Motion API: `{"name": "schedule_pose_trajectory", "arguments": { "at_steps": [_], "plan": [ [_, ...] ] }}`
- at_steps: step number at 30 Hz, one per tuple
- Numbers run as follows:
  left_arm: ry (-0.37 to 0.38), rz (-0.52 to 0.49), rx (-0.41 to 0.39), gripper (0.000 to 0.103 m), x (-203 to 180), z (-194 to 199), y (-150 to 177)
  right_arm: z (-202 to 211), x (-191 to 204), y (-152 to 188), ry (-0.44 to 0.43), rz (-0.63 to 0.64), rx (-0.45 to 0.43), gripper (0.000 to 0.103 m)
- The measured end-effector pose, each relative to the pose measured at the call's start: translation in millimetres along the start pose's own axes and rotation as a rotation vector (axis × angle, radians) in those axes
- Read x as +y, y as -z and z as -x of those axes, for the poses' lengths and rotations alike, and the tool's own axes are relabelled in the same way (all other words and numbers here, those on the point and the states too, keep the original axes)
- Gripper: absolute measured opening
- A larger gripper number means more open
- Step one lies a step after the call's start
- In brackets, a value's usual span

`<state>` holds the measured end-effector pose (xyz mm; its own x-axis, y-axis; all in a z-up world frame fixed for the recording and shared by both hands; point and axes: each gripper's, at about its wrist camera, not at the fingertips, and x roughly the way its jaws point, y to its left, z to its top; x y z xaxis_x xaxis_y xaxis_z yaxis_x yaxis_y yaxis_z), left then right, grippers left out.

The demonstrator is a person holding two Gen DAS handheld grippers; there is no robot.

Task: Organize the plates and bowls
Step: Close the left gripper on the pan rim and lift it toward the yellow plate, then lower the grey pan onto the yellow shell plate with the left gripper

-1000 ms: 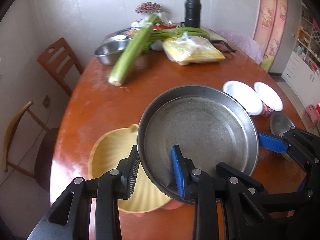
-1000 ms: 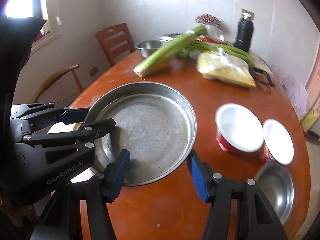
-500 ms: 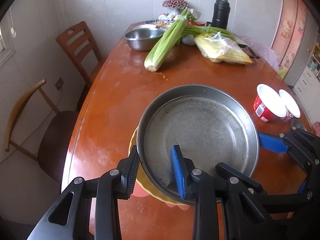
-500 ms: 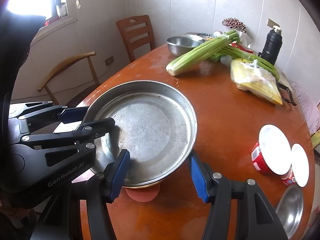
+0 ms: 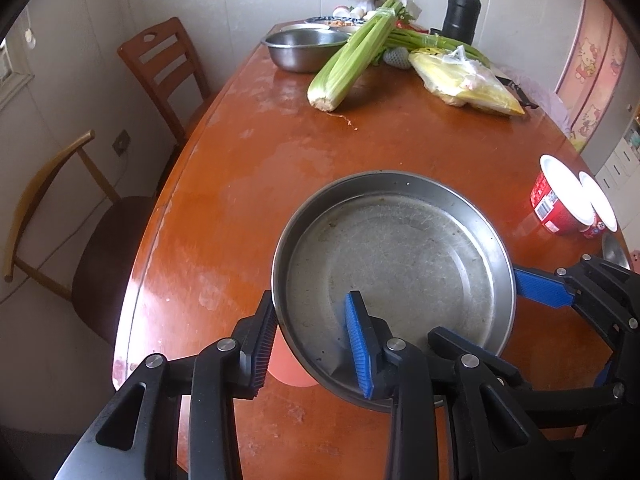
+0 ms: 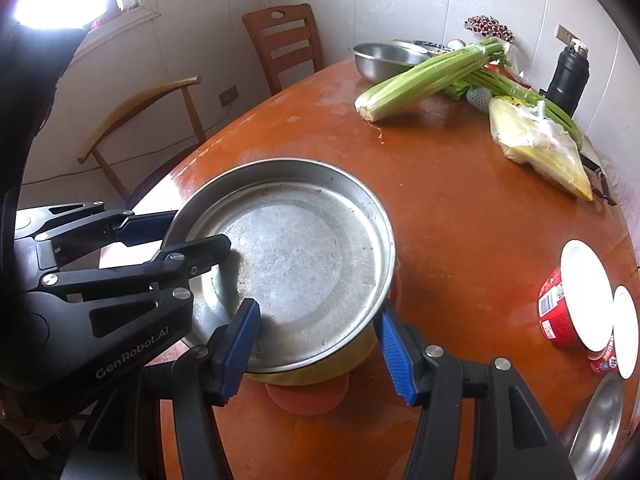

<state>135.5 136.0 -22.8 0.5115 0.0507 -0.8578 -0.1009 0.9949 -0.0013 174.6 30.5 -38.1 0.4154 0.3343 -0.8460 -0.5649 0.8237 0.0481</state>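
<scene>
Pan (image 5: 400, 260) atop yellow bowl (image 6: 320, 368): my left gripper (image 5: 310, 320), jaws just opening, grips its rim; right gripper (image 6: 316, 336) clamped; uneven release could tip it.

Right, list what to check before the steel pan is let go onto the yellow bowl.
1. Steel pan over yellow bowl, bowl on the orange plate: ok.
2. Pan resting fully on the bowl: cannot tell, bowl mostly hidden.
3. Left gripper: rim between its fingers, jaws have just been opening; pads pressing: cannot tell.
4. Right gripper straddling the near rim, holding it: ok.
5. Red cup apart from the pan: ok.
</scene>
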Motion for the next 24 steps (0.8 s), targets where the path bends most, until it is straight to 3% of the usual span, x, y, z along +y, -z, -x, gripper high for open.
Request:
{"name": "schedule_pose_trajectory", "arguments": {
  "at_steps": [7,16,24],
  "plan": [
    [0.005,0.006,0.011,0.038,3,-6,1,-9,1,2,-0.021,-0.007,0.029,0.059],
    [0.049,0.022,0.023,0.039,8,-13,1,-15,4,-1,0.008,-0.009,0.031,0.059],
    [0.041,0.018,0.02,0.042,6,-14,1,-16,5,0,0.022,0.0,0.023,0.059]
  ]
}}
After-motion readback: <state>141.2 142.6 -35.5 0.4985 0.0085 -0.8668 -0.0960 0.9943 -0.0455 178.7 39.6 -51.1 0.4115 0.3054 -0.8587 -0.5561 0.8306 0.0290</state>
